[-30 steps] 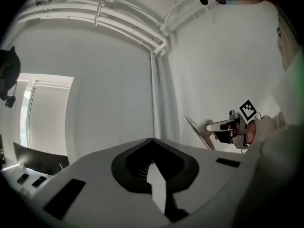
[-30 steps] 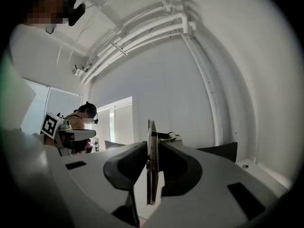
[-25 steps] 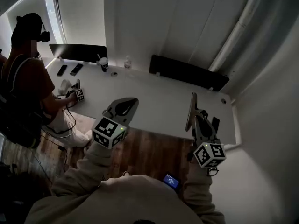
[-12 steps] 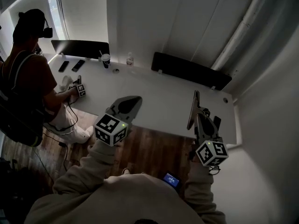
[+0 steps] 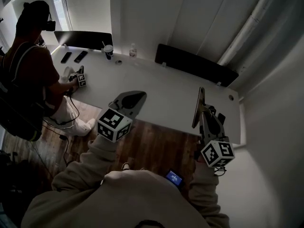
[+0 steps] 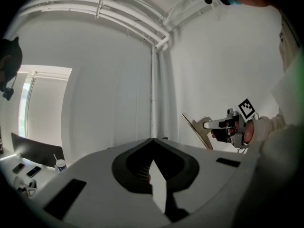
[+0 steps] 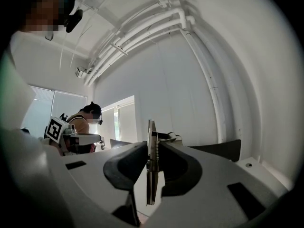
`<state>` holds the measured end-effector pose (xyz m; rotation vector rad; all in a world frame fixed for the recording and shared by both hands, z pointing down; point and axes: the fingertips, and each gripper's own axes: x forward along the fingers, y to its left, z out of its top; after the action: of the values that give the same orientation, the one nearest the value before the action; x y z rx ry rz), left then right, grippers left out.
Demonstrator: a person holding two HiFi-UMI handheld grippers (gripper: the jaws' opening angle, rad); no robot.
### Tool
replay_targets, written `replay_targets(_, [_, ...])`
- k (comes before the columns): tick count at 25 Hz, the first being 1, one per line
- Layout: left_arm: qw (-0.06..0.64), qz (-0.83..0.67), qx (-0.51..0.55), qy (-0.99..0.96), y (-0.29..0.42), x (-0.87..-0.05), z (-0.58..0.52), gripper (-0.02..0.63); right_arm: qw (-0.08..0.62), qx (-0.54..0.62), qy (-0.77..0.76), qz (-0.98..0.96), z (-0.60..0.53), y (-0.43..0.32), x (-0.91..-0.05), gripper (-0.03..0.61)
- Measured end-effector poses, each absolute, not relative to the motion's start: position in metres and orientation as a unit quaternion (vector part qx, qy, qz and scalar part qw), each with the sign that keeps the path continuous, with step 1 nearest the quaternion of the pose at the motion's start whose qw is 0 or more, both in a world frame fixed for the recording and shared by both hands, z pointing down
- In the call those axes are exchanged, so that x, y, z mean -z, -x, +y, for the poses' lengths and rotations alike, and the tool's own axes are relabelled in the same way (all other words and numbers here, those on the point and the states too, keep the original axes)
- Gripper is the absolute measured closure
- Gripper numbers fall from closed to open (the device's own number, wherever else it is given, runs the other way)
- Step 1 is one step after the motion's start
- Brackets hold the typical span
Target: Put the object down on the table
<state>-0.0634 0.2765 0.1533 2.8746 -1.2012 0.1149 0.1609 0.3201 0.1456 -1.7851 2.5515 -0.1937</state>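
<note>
1. while the right tongs are clamping shut on a thin flat board, the board is standing on edge between the pads, up in the air and not yet on the table.
2. a coil spring is sitting against the board right at the pads, so it is probably carrying a clip.
3. the board is looking stiff, light and smooth-faced. it is likely to slip or swing if pinched near a corner, so a hold across its flat faces close to the spring end is seeming safest.
4. set down on its edge it is likely to topple, so laying it flat is looking wiser.
5. the left tongs are hanging well to the left of the right tongs, closed at the tips with nothing between them.
6. the white table is lying just beyond and below both pairs of tips.
7. far past the left tongs, a cup with a straw and a small bottle are standing on the table. their contents are not showing.
8. further left, another person is sitting at the table.
</note>
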Motion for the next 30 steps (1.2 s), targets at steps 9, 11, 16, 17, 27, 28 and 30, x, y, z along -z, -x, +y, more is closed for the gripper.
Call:
replay_targets(9, [0.025,-0.374,-0.043,-0.926,0.023,-0.161,0.283,0.616,0.019,0.076,0.571,0.817,0.329,-0.209,-0.159,0.483])
replay_targets(11, [0.021,-0.375,-0.046,-0.925,0.019,-0.158,0.278,0.616,0.022,0.078,0.569,0.819,0.329,-0.216,-0.162,0.483])
replay_targets(16, [0.011,-0.376,-0.052,-0.925,0.014,-0.146,0.253,0.616,0.033,0.079,0.577,0.813,0.322,-0.234,-0.164,0.483])
replay_targets(17, [0.015,-0.376,-0.047,-0.925,0.012,-0.147,0.247,0.617,0.031,0.08,0.578,0.811,0.319,-0.237,-0.167,0.483])
replay_targets(27, [0.001,-0.374,-0.019,-0.927,0.017,-0.19,0.183,0.616,0.011,0.078,0.587,0.805,0.258,-0.233,-0.208,0.483])
replay_targets(28, [0.003,-0.375,-0.017,-0.927,0.019,-0.192,0.17,0.615,0.01,0.078,0.587,0.805,0.247,-0.23,-0.21,0.483])
replay_targets(30, [0.008,-0.374,-0.016,-0.927,0.025,-0.189,0.143,0.615,0.01,0.081,0.586,0.806,0.222,-0.224,-0.207,0.483])
